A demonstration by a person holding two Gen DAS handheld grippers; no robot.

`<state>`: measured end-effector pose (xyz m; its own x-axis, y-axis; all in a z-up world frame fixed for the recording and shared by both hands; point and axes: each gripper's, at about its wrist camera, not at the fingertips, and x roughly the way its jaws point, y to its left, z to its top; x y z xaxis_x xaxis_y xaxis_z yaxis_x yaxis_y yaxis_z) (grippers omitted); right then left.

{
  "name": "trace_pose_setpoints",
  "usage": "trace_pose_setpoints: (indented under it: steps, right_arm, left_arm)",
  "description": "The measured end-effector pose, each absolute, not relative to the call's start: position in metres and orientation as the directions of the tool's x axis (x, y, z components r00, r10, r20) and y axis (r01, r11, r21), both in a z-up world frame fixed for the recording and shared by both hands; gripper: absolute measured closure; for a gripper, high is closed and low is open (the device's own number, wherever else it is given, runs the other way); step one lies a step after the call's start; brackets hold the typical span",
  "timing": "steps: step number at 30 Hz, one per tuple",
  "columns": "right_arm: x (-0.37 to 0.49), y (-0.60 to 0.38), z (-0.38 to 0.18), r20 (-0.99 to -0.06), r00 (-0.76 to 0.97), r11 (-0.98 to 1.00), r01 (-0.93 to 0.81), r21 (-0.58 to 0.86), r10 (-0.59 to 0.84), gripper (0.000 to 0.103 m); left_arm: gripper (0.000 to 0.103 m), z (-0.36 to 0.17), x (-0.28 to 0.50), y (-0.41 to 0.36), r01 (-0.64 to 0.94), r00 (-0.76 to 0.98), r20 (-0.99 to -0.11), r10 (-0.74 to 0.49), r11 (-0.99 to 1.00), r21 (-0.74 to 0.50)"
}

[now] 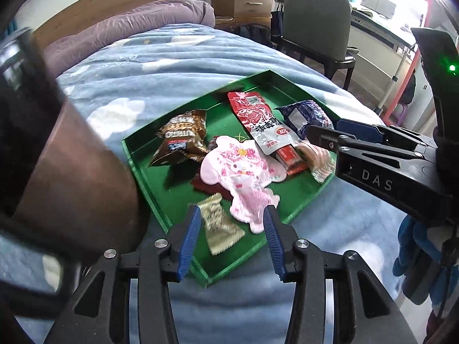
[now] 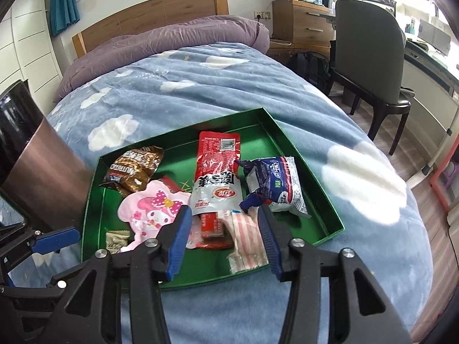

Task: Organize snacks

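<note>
While the shallow green rectangular tray is lying mid-frame on the blue cloud-patterned bed blanket, it is holding a brown crinkled snack bag, a pink cartoon-character pouch, a red-and-white flat packet and a navy-and-white wrapper. Both the left hand-held gripper and the right hand-held gripper are hovering wide apart, holding nothing, at the tray's lower edge.

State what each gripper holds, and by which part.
Nothing is held. The left gripper and the right gripper both hang open above the snacks in the green tray.
</note>
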<state>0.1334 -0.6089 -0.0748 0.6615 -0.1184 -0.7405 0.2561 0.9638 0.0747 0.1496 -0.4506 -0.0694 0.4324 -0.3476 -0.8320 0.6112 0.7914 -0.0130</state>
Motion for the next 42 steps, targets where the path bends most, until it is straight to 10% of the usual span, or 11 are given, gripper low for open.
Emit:
trace_pose_setpoints:
  steps: [42]
  right_arm:
    - [0.022, -0.364, -0.007, -0.699, 0.715, 0.999, 0.002, 0.047, 0.031, 0.0]
  left_arm:
    - [0.045, -0.019, 0.048, -0.121, 0.209, 0.663, -0.744, -0.083, 0.975, 0.077]
